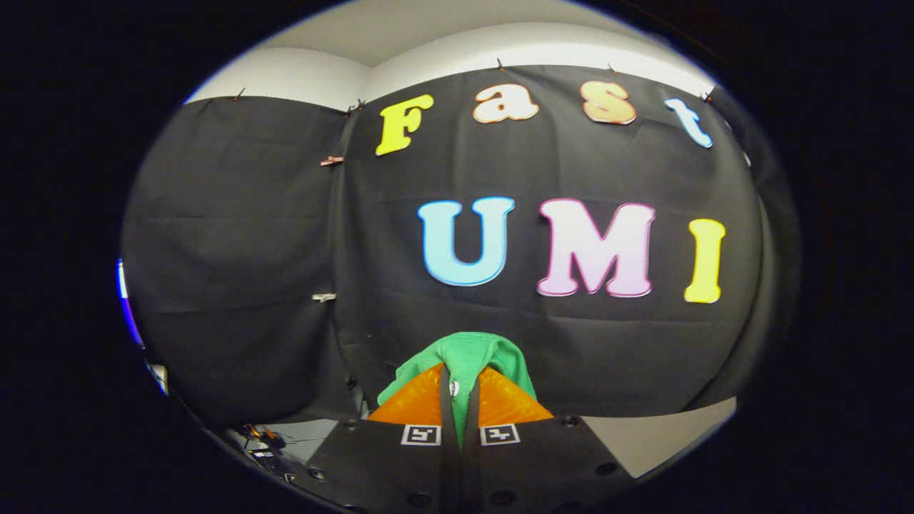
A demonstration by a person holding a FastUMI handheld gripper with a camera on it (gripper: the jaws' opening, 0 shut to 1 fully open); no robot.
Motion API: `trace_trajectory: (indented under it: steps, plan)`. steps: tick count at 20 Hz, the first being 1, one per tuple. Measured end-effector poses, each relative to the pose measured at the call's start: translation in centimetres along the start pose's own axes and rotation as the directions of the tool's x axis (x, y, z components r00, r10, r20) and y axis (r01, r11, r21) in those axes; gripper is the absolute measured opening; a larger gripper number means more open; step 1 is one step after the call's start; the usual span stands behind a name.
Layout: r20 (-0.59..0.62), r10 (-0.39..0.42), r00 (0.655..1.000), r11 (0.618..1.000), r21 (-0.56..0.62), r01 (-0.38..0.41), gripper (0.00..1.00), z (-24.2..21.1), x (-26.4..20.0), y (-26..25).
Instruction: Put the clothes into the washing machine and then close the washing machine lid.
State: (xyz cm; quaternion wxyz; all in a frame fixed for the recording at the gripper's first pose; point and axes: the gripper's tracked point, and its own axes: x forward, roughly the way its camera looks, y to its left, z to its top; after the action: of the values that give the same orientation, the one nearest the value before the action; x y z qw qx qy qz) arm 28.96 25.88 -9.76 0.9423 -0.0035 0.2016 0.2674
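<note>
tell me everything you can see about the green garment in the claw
The green garment is a soft, plain cloth, bunched and creased. It is pinched between the two fingers of the claw, which are closed on it. A fold bulges up and forward past the fingertips, some drapes to the side, and a thin strip runs back between the fingers. It is held up in the air in front of the black cloth wall.
</note>
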Motion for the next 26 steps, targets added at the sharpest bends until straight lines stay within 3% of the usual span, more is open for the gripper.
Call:
trace_trajectory:
  steps: [3,7,12,21,25,26]
  plan:
    - [-0.049,0.085,0.995,0.996,0.044,-0.083,0.05,-3.4,3.2,1.7]
    - [-0.142,0.154,0.978,0.988,-0.004,-0.156,0.06,-8.8,6.7,3.6]
    - [-0.299,0.216,0.929,0.971,-0.034,-0.237,0.05,-16.8,9.9,4.6]
    - [-0.503,0.189,0.843,0.958,-0.095,-0.272,0.06,-25.1,11.8,4.9]
    - [-0.566,0.153,0.81,0.964,-0.093,-0.248,0.09,-27.0,11.8,4.0]
    - [-0.572,0.155,0.805,0.965,-0.085,-0.246,0.14,-27.0,11.6,4.0]
